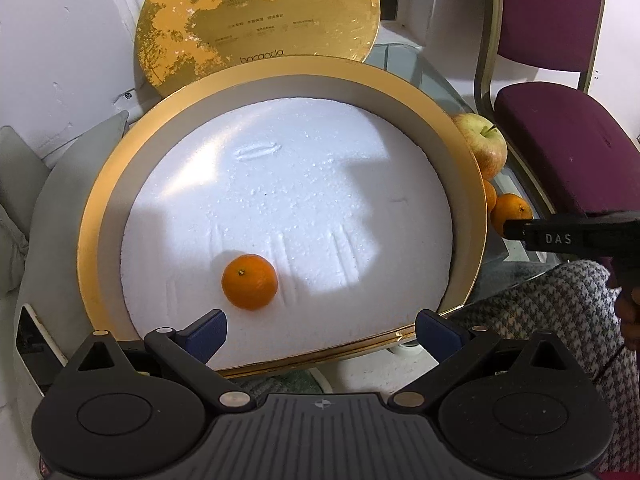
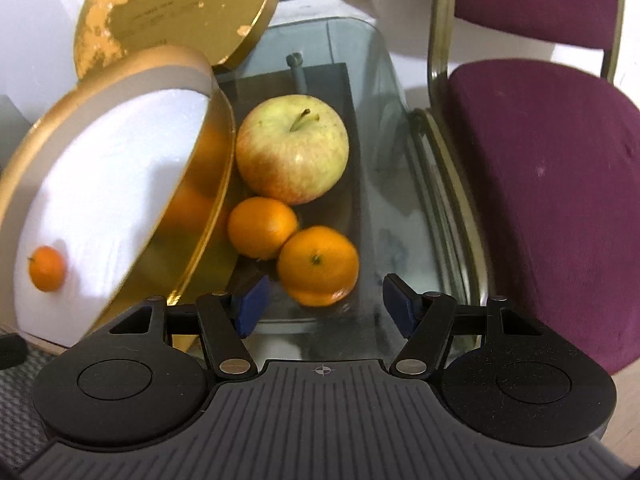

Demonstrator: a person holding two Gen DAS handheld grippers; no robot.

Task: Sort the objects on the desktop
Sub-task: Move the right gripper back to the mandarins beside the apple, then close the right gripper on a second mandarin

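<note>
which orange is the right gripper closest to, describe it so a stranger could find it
Find the round gold box on the glass table; an apple and two oranges sit beside it. It is the nearest orange, facing the open right gripper, green stem dot showing.

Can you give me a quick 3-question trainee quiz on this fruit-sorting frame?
1. True or false: the round gold box already holds one mandarin.
2. How many pieces of fruit lie on the glass table outside the box? A) two B) three C) five
3. Fill in: the right hand-held gripper is open, and the nearest fruit ahead of it is a ____.

Key
1. True: it sits alone on the white foam liner.
2. B: an apple and two mandarins.
3. Mandarin. The left hand-held gripper is open too, holding nothing.
</note>
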